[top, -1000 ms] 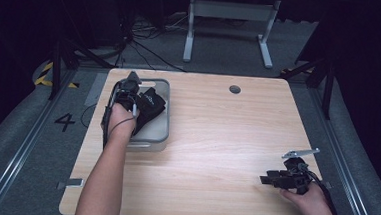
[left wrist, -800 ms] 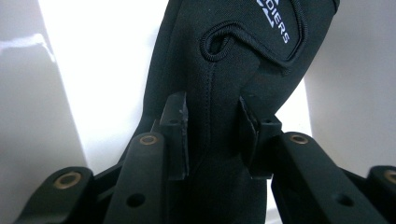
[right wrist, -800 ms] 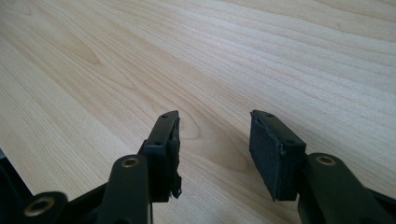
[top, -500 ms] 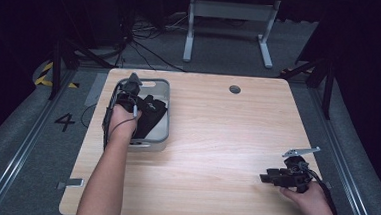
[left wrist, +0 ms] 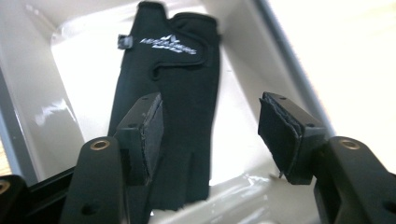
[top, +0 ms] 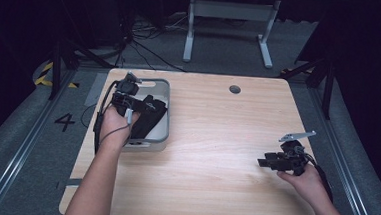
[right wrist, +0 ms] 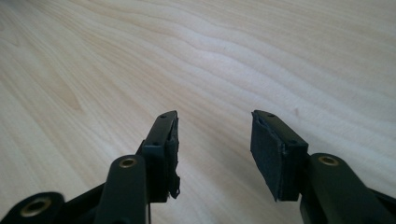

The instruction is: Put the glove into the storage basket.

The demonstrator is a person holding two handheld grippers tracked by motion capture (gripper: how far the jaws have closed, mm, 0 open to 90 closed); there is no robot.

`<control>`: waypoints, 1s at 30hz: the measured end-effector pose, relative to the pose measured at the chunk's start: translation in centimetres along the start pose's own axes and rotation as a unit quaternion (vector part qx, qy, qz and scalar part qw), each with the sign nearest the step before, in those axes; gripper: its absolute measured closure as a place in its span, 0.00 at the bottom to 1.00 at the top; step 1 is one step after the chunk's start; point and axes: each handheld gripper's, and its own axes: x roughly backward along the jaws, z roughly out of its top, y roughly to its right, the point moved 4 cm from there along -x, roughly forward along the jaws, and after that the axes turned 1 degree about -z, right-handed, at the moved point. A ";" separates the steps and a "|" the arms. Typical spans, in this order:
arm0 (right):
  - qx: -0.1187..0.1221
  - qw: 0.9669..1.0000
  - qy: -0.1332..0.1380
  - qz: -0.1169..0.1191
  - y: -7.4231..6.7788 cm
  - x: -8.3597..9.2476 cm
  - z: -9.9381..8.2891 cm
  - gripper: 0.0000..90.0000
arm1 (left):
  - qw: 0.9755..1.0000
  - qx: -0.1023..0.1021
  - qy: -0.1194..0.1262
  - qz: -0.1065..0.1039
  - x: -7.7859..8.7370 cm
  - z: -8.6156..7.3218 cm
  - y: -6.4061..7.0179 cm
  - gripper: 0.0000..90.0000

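Glove (left wrist: 173, 93), black with pale lettering near its cuff, lies flat on the floor of the grey bin (top: 166, 93) at the left end of the wooden surface (top: 216, 139). Above it hangs the left claw (top: 134, 104), held in the person's left hand (top: 114, 125) over the bin. In the left gripper view its 2 jaws stand well apart, having just been opening, and the glove lies below and between them, touched by neither pad. The glove's finger end points toward the camera, the lettered end away. Far across the bare wood, near the right edge, the right hand (top: 306, 182) holds the right claw (top: 264, 162) low over the surface, pointing left. Its jaws are parted too, with only wood grain between them in the right gripper view.
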 end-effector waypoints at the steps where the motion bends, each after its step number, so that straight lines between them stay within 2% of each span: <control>1: 0.001 1.000 -0.001 -0.001 0.1 0.0 0.2 0.58 | 1.000 -0.008 0.009 -0.005 0.5 -0.2 0.6 0.45; 6: 0.007 1.000 0.002 -0.002 0.7 -0.4 1.1 0.57 | 0.998 -0.044 0.025 -0.028 2.4 -1.0 2.7 0.45; 9: 0.010 1.000 -0.002 -0.005 1.0 -0.7 1.1 0.57 | 0.996 -0.069 0.027 -0.040 3.2 -1.5 4.0 0.44; 10: 0.010 1.000 -0.004 -0.004 1.0 -0.7 1.1 0.57 | 0.995 -0.086 0.028 -0.047 3.5 -1.9 4.6 0.44; 16: 0.007 1.000 0.001 -0.003 1.1 -0.6 0.5 0.57 | 0.988 -0.132 0.031 -0.077 4.3 -3.7 6.9 0.44; 21: 0.005 1.000 0.007 0.000 0.8 -0.4 -0.1 0.56 | 0.982 -0.150 0.039 -0.106 4.3 -5.6 7.8 0.43; 24: 0.011 1.000 0.005 0.000 0.7 -0.5 -0.3 0.56 | 0.978 -0.169 0.046 -0.116 4.0 -7.0 8.3 0.42; 27: 0.014 1.000 0.006 0.002 0.6 -0.4 -0.4 0.56 | 0.975 -0.176 0.044 -0.130 3.8 -8.2 8.6 0.42; 30: 0.016 1.000 0.008 -0.001 0.6 -0.4 -0.5 0.56 | 0.973 -0.178 0.045 -0.138 3.5 -9.5 8.7 0.42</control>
